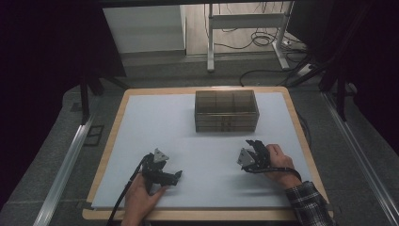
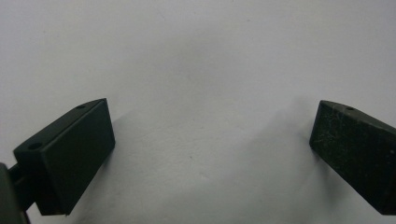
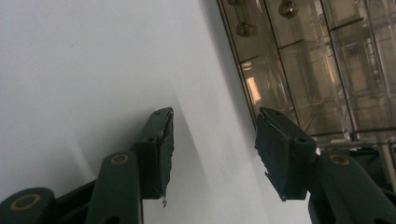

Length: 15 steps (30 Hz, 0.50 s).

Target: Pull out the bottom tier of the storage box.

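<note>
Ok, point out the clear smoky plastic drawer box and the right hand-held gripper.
clear smoky plastic drawer box [image 1: 226,117], high view, its front wall.
right hand-held gripper [image 3: 215,140], right gripper view, midway between its open fingertips.

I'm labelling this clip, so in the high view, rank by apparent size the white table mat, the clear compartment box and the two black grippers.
1. White table mat, largest by far.
2. Clear smoky plastic compartment box.
3. Left gripper and right gripper: they look about alike, so I won't rank them.

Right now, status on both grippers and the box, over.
Left gripper open, empty, low over the white mat. Right gripper open, empty, short of the clear compartment box. Nothing lies between them.
</note>
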Each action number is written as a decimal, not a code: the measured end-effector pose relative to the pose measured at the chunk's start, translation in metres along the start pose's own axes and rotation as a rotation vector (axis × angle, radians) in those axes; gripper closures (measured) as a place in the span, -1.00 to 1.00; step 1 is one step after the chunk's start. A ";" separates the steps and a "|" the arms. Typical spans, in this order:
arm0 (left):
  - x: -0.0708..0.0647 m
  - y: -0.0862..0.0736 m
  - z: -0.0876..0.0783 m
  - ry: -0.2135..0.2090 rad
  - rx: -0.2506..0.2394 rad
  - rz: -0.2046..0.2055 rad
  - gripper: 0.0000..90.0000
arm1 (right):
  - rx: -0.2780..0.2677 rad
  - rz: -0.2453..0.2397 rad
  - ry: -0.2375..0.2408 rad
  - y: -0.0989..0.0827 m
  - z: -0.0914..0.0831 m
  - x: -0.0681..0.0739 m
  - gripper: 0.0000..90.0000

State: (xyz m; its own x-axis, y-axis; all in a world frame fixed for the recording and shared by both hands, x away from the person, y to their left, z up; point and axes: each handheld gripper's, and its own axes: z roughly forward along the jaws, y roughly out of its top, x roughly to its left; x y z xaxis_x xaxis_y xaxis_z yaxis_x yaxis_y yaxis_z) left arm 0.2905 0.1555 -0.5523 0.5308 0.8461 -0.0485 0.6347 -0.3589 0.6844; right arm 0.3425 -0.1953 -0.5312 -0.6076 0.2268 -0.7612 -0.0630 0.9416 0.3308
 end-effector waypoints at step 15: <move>0.000 0.000 0.000 0.000 0.000 -0.001 -1.00 | 0.034 -0.170 -0.098 0.019 0.023 0.006 0.24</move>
State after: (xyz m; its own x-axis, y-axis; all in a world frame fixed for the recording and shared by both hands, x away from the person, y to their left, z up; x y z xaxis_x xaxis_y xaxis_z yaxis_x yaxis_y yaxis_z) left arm 0.2905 0.1555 -0.5523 0.5303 0.8464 -0.0490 0.6350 -0.3582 0.6844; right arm 0.3559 -0.1699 -0.5426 -0.5102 0.0850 -0.8559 -0.1303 0.9760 0.1746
